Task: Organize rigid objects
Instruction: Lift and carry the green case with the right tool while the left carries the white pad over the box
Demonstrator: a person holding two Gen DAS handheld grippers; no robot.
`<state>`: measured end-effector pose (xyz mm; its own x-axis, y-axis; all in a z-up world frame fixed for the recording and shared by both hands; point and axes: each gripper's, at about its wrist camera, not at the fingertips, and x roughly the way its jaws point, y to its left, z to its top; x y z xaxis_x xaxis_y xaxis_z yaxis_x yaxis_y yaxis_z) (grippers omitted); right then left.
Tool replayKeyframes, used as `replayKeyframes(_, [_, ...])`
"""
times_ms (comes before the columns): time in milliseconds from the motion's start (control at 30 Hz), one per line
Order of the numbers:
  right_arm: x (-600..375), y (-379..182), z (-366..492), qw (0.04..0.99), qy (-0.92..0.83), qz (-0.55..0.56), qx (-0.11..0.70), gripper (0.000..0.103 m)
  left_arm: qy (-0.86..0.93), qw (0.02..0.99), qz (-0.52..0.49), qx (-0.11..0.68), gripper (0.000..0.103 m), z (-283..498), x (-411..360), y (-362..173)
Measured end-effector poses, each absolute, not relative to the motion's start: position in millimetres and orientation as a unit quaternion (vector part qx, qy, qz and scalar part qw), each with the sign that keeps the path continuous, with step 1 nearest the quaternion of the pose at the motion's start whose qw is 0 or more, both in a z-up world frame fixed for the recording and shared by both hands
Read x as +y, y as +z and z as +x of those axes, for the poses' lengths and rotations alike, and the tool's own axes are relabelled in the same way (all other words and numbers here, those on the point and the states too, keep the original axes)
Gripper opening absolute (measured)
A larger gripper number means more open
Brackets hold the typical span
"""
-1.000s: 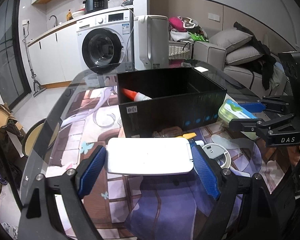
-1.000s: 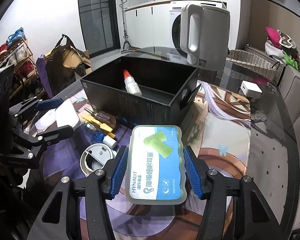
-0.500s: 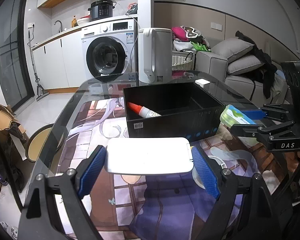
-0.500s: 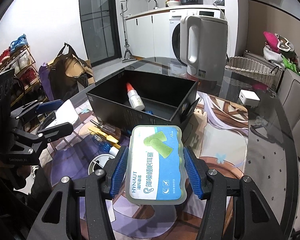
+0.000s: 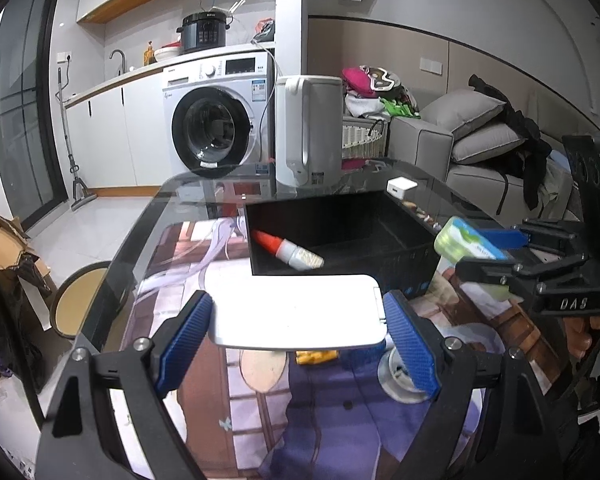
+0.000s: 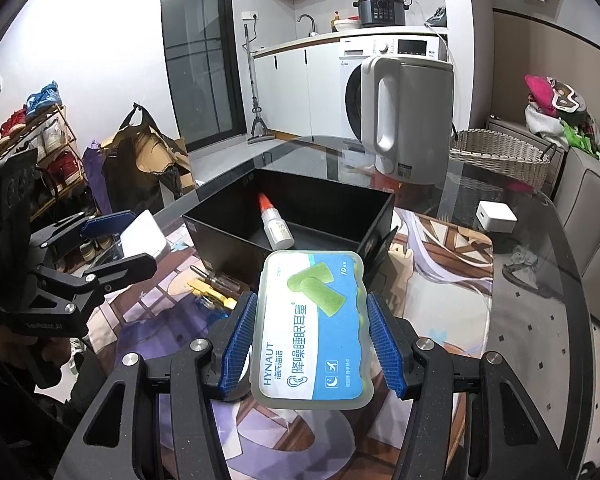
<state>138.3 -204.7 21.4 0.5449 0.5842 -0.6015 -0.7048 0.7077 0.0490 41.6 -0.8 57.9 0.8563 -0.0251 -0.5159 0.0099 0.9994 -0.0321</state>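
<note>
The table [image 5: 188, 192] is glossy glass over a printed mat [image 6: 440, 264]. The black box [image 6: 300, 216] looks matt. The earplug case [image 6: 312, 328] is translucent plastic, and the white case [image 5: 296, 312] is smooth.

Left claw [image 5: 298, 332]: jaws wide, blue pads clamped on ends of white case [image 5: 296, 312], held flat, off surface, pointing forward and down. Right claw [image 6: 312, 340]: jaws narrow, pads pressed on long sides of earplug box [image 6: 312, 332], held level, tilted down. Both claws side by side.
</note>
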Motion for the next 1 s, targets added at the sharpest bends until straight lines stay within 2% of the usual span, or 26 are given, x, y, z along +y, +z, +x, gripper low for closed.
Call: replayKeyframes(1000, [-175,52,178,0.880,0.373,-0.111,0.270,0.056,0.006,0.969,0.004,0.248,0.086,104,-5,80])
